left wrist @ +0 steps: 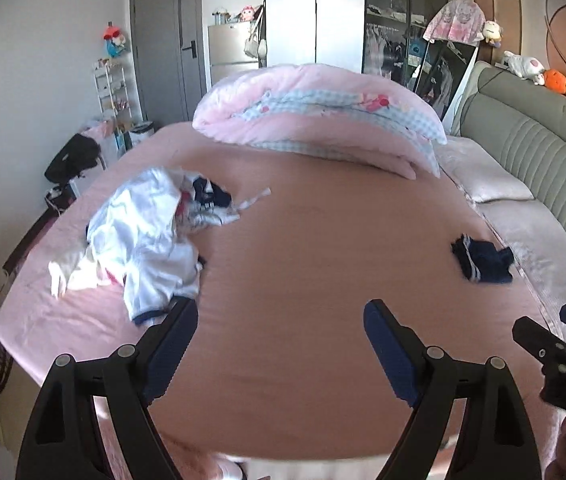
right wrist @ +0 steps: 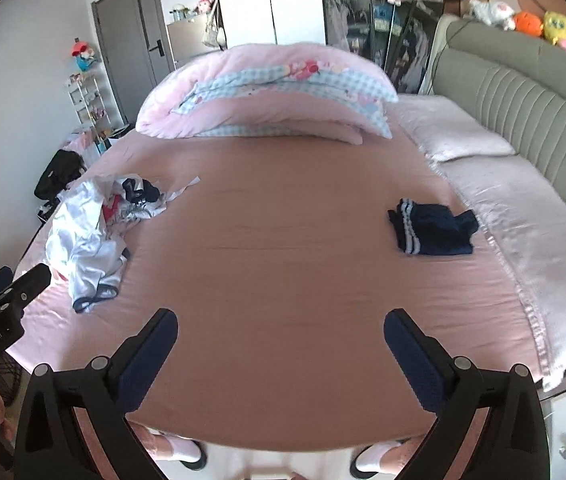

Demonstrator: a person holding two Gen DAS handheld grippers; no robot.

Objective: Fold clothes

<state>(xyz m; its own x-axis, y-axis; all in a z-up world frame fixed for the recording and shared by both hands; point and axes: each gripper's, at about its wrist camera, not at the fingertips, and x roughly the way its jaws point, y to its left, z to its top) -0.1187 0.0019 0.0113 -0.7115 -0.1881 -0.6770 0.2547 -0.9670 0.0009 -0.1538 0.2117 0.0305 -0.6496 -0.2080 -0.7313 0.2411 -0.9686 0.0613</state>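
Both the left gripper point(left wrist: 281, 312) and the right gripper point(right wrist: 281, 322) are wide open and empty above the bed point(right wrist: 283, 280). The white pile point(right wrist: 87, 236) lies at 10 o'clock, the folded navy garment point(right wrist: 433, 232) at 2 o'clock.

Left tongs point(left wrist: 281, 312): two black angular fingers, each lined inside with a dark blue ribbed pad point(left wrist: 387, 344); round grey screw heads at the linkage joints. Right tongs point(right wrist: 281, 320): same build, black frame, blue pads, grey screw heads. Left unit's black body, seen from the right wrist, carries white lettering "GenRobot.AI". Below the tongs, white socks point(right wrist: 181, 448) in dark shoes.
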